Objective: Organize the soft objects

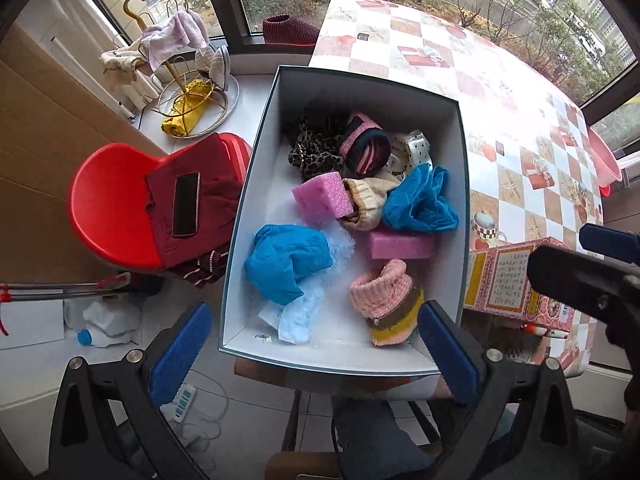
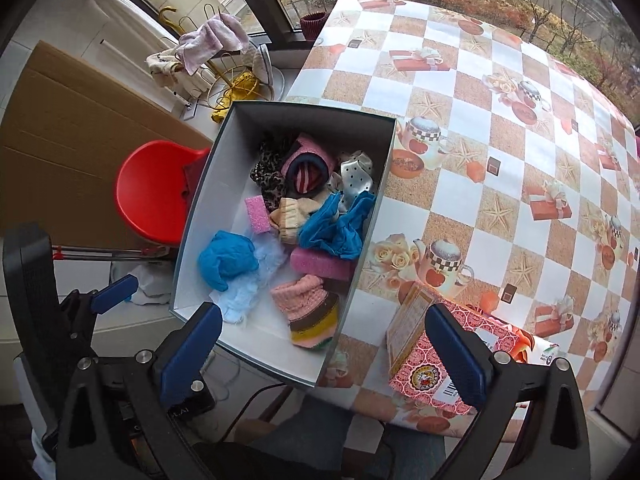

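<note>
A white box (image 1: 256,160) (image 2: 200,208) stands at the table's left edge. It holds two pink sponge blocks (image 1: 322,196) (image 2: 320,266), two blue cloths (image 1: 286,264) (image 2: 336,228), a light blue fluffy piece (image 1: 312,304), a pink, brown and yellow knitted sock (image 1: 388,304) (image 2: 310,312), a beige sock, a leopard-print scrunchie and a striped sock. My left gripper (image 1: 314,354) hangs open above the box's near end, holding nothing. My right gripper (image 2: 324,356) is open and empty too, over the box's near right corner. Its black body shows at the right edge of the left wrist view.
A pink patterned carton (image 1: 508,276) (image 2: 420,344) lies on the checked tablecloth (image 2: 500,140) just right of the box. Left of the box stands a red chair (image 1: 112,208) with a dark red cloth and a phone (image 1: 186,204). A gold rack (image 1: 176,40) with towels stands by the window.
</note>
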Available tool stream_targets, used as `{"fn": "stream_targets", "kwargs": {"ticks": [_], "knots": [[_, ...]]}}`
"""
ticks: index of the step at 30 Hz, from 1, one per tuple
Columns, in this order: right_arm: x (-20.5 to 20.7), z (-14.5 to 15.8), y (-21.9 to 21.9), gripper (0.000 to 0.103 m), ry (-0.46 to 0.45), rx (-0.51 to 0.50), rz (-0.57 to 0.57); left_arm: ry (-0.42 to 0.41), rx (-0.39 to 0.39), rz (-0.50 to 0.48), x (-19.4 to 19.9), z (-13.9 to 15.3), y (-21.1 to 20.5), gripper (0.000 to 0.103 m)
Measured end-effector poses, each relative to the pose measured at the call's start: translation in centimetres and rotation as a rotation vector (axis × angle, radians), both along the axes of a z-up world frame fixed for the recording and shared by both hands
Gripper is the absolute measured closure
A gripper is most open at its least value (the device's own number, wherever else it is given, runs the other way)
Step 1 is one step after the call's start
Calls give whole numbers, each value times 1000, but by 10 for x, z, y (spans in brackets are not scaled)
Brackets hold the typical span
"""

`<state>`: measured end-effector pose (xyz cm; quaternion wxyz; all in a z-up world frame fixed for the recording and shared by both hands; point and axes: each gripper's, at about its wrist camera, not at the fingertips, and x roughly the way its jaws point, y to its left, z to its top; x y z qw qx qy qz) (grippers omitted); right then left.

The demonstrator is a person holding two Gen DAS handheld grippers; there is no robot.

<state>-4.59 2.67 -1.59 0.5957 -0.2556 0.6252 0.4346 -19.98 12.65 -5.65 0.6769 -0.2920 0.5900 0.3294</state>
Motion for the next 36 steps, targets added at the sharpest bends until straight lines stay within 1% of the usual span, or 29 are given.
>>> {"fn": "stream_targets", "kwargs": {"ticks": [7, 22, 31, 33, 36], "knots": [[-5, -4, -2, 1, 16, -14, 0, 8, -15, 15, -7, -3, -2, 0], [-16, -1, 8, 1, -10, -16, 48, 7, -27, 49, -18, -3, 1, 0], [-22, -5, 9, 1, -12, -30, 70, 17, -50, 88, -26, -10, 3, 0], [-24, -6, 10, 1, -15, -33, 78, 2, -55, 88, -28, -10, 2, 0], [-26, -8, 12, 1, -20, -34, 88, -50, -49, 78, -31, -2, 0, 0]]}}
